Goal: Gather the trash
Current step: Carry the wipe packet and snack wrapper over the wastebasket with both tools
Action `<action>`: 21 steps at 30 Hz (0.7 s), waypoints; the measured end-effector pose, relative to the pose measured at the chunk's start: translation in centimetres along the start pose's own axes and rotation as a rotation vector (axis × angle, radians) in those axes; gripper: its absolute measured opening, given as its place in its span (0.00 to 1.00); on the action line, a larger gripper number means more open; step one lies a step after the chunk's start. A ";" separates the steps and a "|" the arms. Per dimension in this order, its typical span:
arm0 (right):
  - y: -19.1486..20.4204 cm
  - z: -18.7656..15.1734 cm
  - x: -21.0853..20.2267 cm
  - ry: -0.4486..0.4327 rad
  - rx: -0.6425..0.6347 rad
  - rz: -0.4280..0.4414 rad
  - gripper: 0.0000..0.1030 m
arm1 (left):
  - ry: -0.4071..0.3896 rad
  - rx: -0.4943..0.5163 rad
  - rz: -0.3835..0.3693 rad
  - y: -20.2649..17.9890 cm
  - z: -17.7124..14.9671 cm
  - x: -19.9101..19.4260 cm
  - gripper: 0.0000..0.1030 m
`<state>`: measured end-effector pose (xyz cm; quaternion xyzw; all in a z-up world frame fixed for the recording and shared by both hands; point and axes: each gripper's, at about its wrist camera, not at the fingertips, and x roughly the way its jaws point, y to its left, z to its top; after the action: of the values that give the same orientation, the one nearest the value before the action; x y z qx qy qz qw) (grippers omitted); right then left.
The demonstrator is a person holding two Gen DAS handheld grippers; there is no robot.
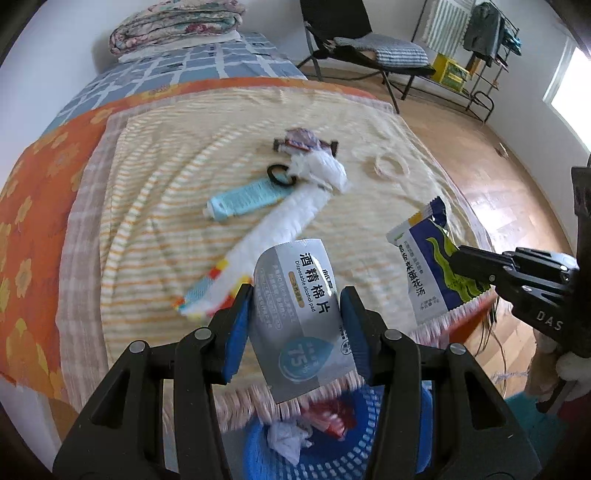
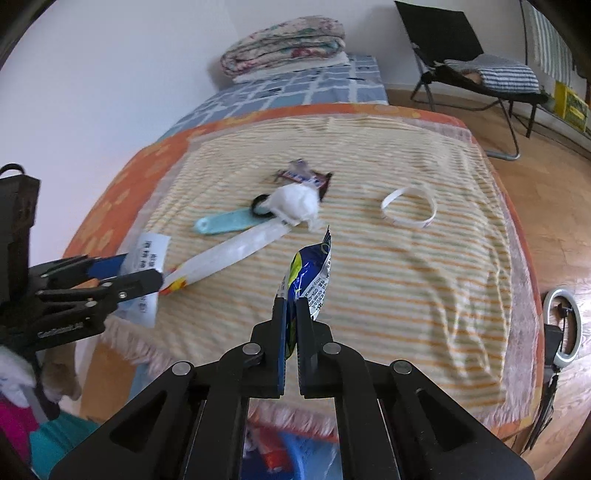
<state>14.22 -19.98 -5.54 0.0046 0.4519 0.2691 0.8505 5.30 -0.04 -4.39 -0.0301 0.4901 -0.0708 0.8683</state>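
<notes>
My left gripper (image 1: 295,314) is shut on a grey alcohol pad packet (image 1: 299,317), held over the bed's near edge above a blue basket (image 1: 332,458). It also shows in the right wrist view (image 2: 147,275). My right gripper (image 2: 291,314) is shut on a blue and white soup sachet (image 2: 310,273), seen in the left wrist view (image 1: 428,269) too. On the striped blanket (image 1: 166,206) lie a crumpled white tissue (image 1: 321,170), a long white wrapper (image 1: 273,229), a light blue tube (image 1: 243,201) and a snack wrapper (image 1: 303,142).
A black hair tie (image 1: 280,175) and a white ring (image 2: 410,206) lie on the blanket. A folded quilt (image 1: 177,26) sits at the bed's far end. A black chair (image 1: 362,48) and a rack (image 1: 476,44) stand on the wood floor. The basket holds red and white trash.
</notes>
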 end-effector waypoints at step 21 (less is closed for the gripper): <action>5.5 -11.4 -2.4 0.109 -0.097 0.119 0.03 | 0.080 0.057 -0.033 -3.3 -11.2 -0.8 0.47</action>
<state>1.80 -19.07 -9.06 -0.0244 0.4829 0.3404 0.8064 -5.03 -3.00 -9.08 -0.0106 0.5216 -0.1004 0.8472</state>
